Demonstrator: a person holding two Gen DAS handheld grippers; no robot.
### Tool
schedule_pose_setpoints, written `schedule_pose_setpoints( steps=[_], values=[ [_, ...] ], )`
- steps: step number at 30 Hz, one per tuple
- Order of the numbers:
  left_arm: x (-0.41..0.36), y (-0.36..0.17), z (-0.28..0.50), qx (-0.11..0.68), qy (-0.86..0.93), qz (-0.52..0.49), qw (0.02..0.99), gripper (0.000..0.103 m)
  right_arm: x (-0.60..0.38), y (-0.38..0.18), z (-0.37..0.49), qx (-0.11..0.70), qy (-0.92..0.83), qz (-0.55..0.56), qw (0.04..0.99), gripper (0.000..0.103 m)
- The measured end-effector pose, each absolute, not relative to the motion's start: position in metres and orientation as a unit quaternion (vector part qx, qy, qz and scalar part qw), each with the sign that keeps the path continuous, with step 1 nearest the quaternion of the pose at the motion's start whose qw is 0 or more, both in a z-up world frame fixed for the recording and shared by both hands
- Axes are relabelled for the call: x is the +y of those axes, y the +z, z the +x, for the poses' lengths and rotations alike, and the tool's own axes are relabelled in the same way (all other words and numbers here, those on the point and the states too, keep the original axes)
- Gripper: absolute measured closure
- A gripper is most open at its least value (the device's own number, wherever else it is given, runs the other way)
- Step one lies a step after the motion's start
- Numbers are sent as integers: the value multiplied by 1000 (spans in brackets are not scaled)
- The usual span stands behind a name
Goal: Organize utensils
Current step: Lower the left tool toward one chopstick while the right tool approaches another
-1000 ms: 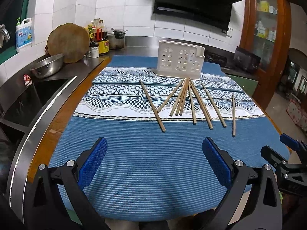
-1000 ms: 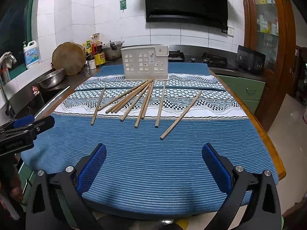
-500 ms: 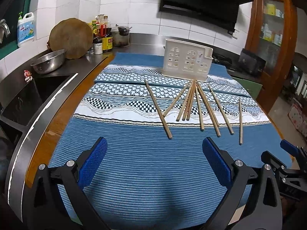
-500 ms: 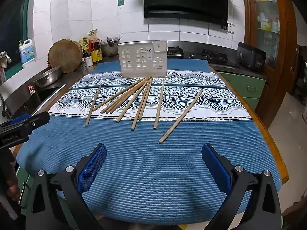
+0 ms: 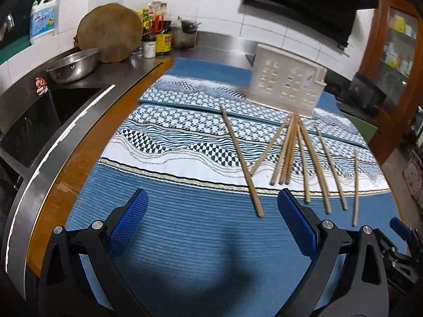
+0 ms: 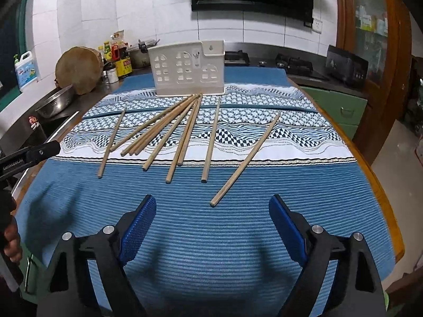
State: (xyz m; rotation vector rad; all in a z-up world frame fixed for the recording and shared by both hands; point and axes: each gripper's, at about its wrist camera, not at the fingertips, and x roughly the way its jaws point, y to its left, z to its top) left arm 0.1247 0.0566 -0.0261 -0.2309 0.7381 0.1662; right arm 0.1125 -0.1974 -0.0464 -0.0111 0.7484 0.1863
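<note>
Nine chopsticks (image 6: 185, 134) are spread loose on a blue mat (image 6: 238, 237), fanned out from a point just near of a white holder (image 6: 189, 68). The holder is stood upright at the far end of the mat, with window-shaped cut-outs in its face. One chopstick (image 6: 246, 158) is set apart on the right, slanted, its near end closest to the right gripper (image 6: 211, 222). Another chopstick (image 5: 242, 162) is laid apart on the left of the fan, its near end just far of the left gripper (image 5: 211, 216).

Both grippers are held low over the bare near part of the mat, with nothing between the blue pads (image 6: 137, 227). The left gripper's jaws are spread wide. The right gripper's jaws are also apart, though they have just been closing a little, on nothing.

A steel bowl (image 5: 72, 64), a round wooden board (image 5: 109, 33) and bottles (image 5: 158, 31) are seen on the counter at the far left. A hand (image 6: 10, 240) is glimpsed at the left edge of the right view.
</note>
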Motion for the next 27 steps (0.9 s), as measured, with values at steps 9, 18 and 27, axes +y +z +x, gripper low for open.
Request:
schedule_pose_setpoints(
  steps=[9,18,27],
  values=[
    [46,-49,164,394,81,-95,911,14,-198,-62,148,395,87,5,915,28],
    [56,-57,207,415,77,-107,900,38,-199,-73,169,412,86,7,907,36],
    [56,-74,239,443,79,-121,885,42,-199,-74,182,416,81,9,906,39]
  ],
)
